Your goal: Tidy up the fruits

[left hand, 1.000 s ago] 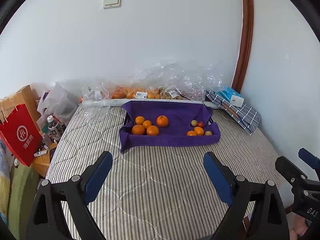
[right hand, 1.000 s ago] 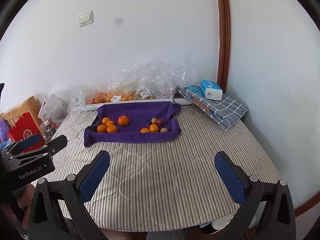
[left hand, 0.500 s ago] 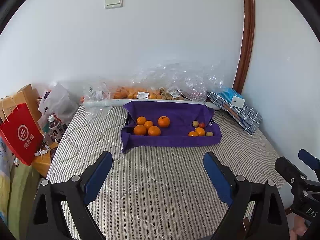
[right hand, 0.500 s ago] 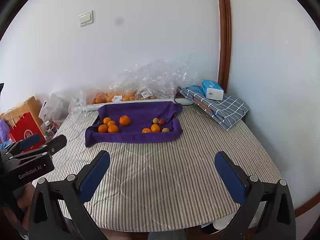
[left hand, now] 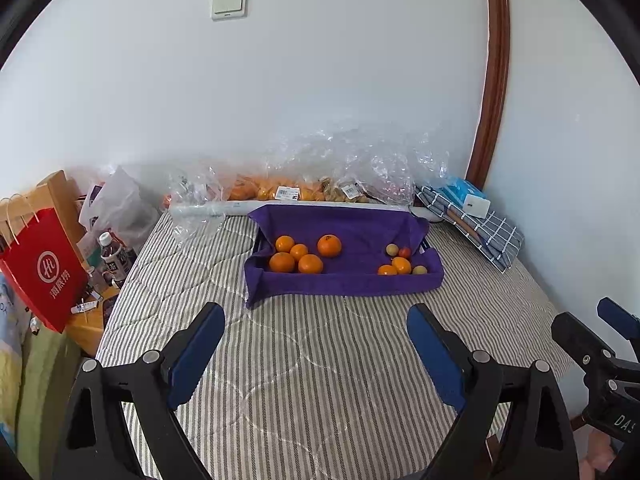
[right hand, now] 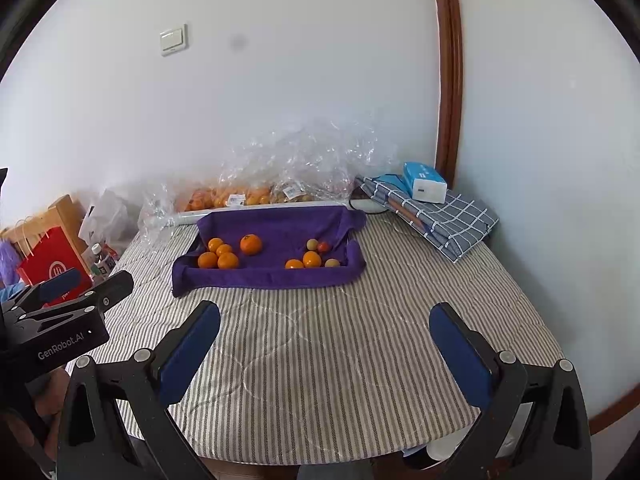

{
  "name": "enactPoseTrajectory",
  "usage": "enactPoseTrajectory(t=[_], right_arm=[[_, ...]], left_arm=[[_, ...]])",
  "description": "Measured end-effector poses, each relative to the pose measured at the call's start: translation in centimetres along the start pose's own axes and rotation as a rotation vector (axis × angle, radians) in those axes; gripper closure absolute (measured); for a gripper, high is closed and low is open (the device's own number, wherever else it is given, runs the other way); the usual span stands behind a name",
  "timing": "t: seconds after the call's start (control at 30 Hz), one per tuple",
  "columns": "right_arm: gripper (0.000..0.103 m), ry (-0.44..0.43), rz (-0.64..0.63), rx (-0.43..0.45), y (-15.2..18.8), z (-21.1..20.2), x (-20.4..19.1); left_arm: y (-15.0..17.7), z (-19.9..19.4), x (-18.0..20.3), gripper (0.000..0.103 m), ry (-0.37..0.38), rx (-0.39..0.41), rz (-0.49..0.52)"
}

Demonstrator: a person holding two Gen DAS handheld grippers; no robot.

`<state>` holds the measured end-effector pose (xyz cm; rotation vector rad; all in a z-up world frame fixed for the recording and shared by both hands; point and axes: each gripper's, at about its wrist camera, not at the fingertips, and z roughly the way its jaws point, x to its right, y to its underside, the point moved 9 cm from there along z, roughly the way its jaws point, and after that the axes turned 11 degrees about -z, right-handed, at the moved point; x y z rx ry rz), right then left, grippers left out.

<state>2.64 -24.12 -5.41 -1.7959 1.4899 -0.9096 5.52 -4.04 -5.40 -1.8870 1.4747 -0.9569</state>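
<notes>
Both grippers hover over the striped quilted desk (left hand: 304,360), and nothing is in either one. The left gripper (left hand: 316,344) has its blue fingers (left hand: 196,356) spread wide and released, only bare striped cover between them. Off to the left of those fingers, past the desk's edge, a red paper bag (left hand: 48,272) stands with a bottle (left hand: 112,256) just behind it. Straight ahead of the left fingers, well apart from them, sits the tray draped in purple cloth (left hand: 344,280). Inside it on the left, a cluster of five oranges (left hand: 298,256) lies bunched, the biggest one slightly apart to the right. On the tray's right side lies a smaller group (left hand: 400,264): little orange fruits, two pale ones and a red one. Behind the tray, against the wall, crinkled clear plastic bags (left hand: 344,176) hold more orange fruit. Farther right, a folded checked cloth (right hand: 448,216) carries a blue and white tissue pack (right hand: 424,182). The right gripper (right hand: 324,344) likewise stands wide open, its fingers (right hand: 460,356) released over empty cover, the tray ahead and slightly left of them. Each view catches the other gripper at its edge.
</notes>
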Motion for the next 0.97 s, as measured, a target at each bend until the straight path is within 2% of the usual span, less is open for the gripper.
enactPoseTrajectory(t=[0.8, 0.83, 0.9, 0.97], right_arm=[[0.0, -0.003, 0.005, -0.003, -0.05, -0.17, -0.05], [0.0, -0.005, 0.007, -0.004, -0.02, -0.14, -0.02], [0.0, -0.003, 0.005, -0.006, 0.09, 0.03, 0.01], [0.0, -0.005, 0.008, -0.009, 0.2, 0.25, 0.01]], left_arm=[[-0.36, -0.28, -0.1, 0.01, -0.001, -0.006, -0.016], [-0.4, -0.38, 0.09, 0.01, 0.016, -0.005, -0.01], [-0.68, -0.68, -0.12, 0.01, -0.013, 0.026, -0.01], [-0.63, -0.59, -0.03, 0.01, -0.002, 0.025, 0.001]])
